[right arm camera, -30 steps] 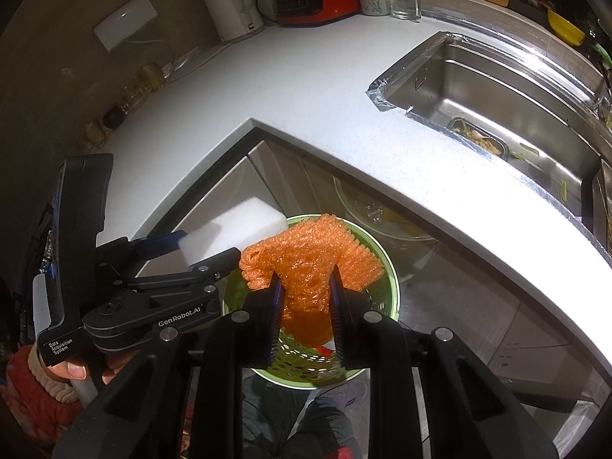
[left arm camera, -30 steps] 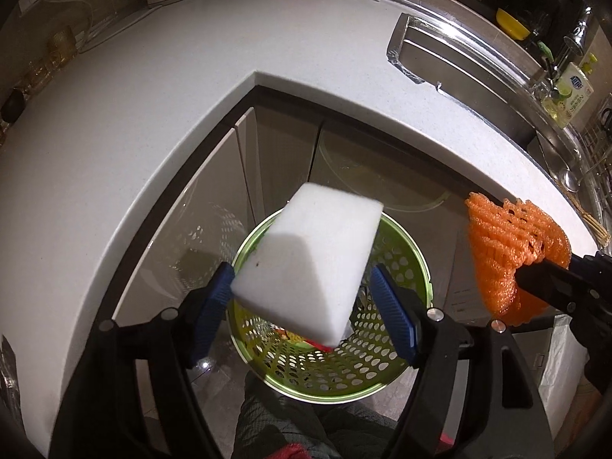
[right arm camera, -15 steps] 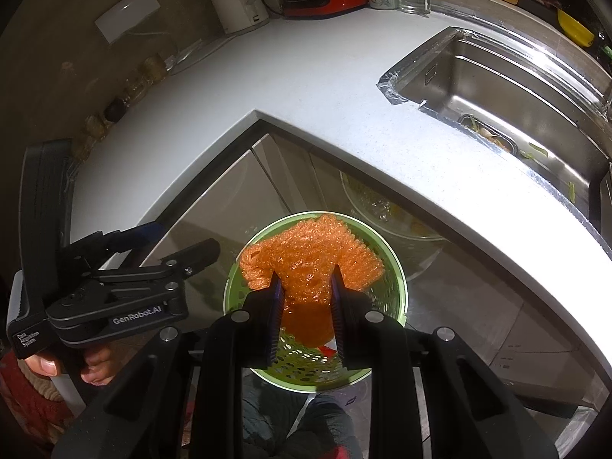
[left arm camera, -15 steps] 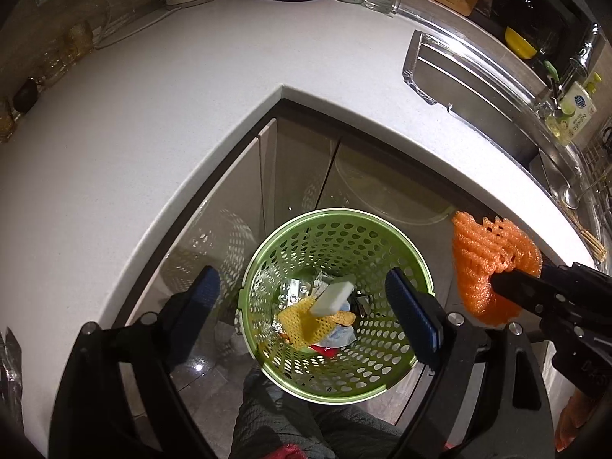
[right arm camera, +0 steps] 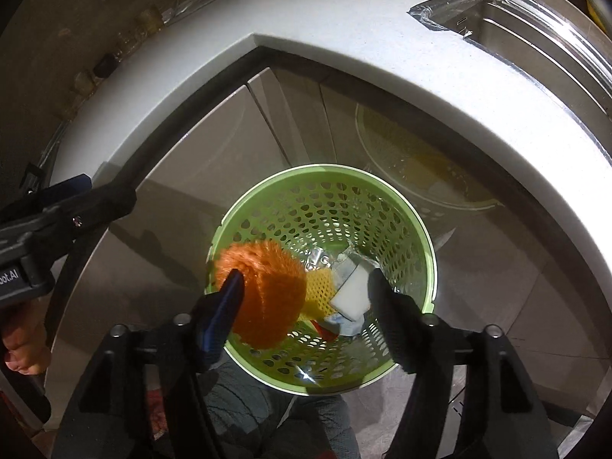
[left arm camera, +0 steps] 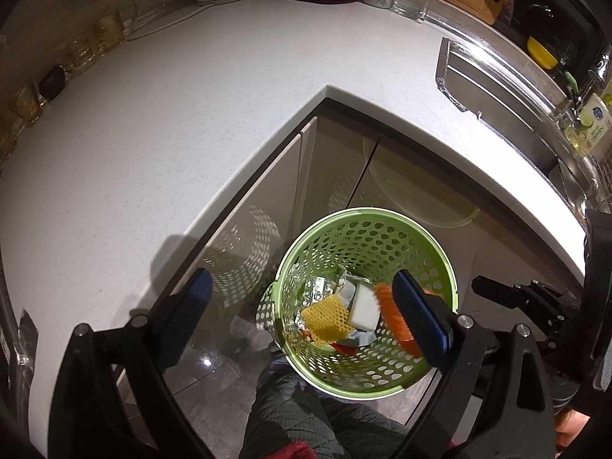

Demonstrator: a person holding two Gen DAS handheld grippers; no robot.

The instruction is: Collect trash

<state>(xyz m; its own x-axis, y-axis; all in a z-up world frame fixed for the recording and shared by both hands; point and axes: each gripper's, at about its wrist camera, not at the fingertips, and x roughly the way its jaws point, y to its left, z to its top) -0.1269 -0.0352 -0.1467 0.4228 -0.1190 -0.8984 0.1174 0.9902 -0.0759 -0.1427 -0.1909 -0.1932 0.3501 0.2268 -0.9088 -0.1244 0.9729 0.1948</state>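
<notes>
Green basket (right arm camera: 420, 229), on the floor below the white surface's (left arm camera: 172, 134) inner corner: holding white foam block (right arm camera: 350, 292), yellow mesh (left arm camera: 325, 315), foil. Orange foam net (right arm camera: 267, 290) is dropping inside, blurred. Right gripper (right arm camera: 306, 294) is opening, unclamped; left gripper (left arm camera: 302, 302) is spreading, empty.

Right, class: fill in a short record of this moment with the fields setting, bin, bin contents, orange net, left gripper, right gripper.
setting: kitchen corner, white counter, sink at the right
bin: green perforated bin on the floor by the cabinets
bin contents: white foam block, yellow net, foil, other scraps
orange net: blurred, inside the bin's rim, against the right gripper's left finger
left gripper: jaws opening, nothing between them, above the bin
right gripper: jaws opening, no longer clamping the orange net
</notes>
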